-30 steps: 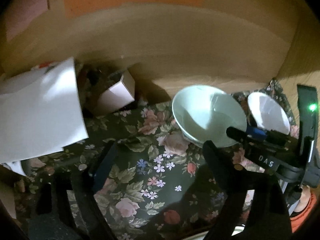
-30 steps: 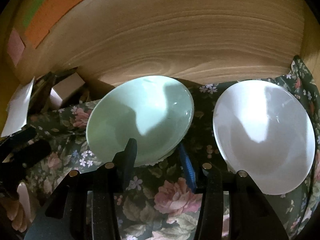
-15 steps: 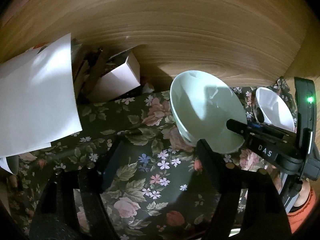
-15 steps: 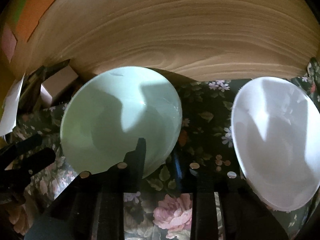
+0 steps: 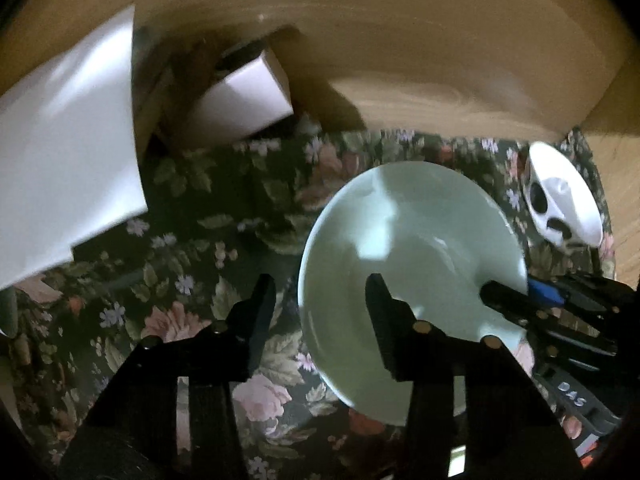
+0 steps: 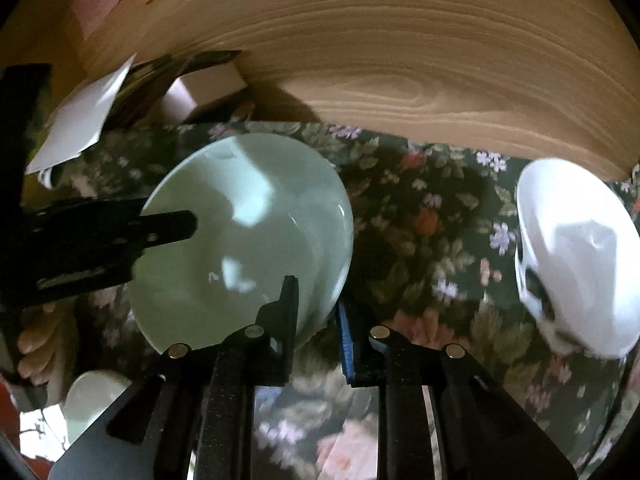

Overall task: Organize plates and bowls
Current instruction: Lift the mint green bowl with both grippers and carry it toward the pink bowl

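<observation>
Sorting looks barely started — right gripper (image 6: 318, 312) is clamped on the green bowl (image 6: 244, 236)'s rim, left gripper (image 5: 316, 300) has just been closing astride the opposite rim without pinching it yet. White bowl (image 6: 576, 256) sits well apart on the floral cloth (image 6: 424, 240), not yet stacked.

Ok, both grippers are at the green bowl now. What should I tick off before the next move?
1. Right gripper gripping the pale green bowl: ok, shut on its wall, one finger inside, one outside.
2. Left gripper gripping: not ok. Its jaws have just been closing with the rim between them, but the pads do not press yet.
3. Green bowl empty: ok.
4. White bowl out of the way: ok, apart on the floral cloth.
5. Green bowl lifted off the cloth: cannot tell.
</observation>
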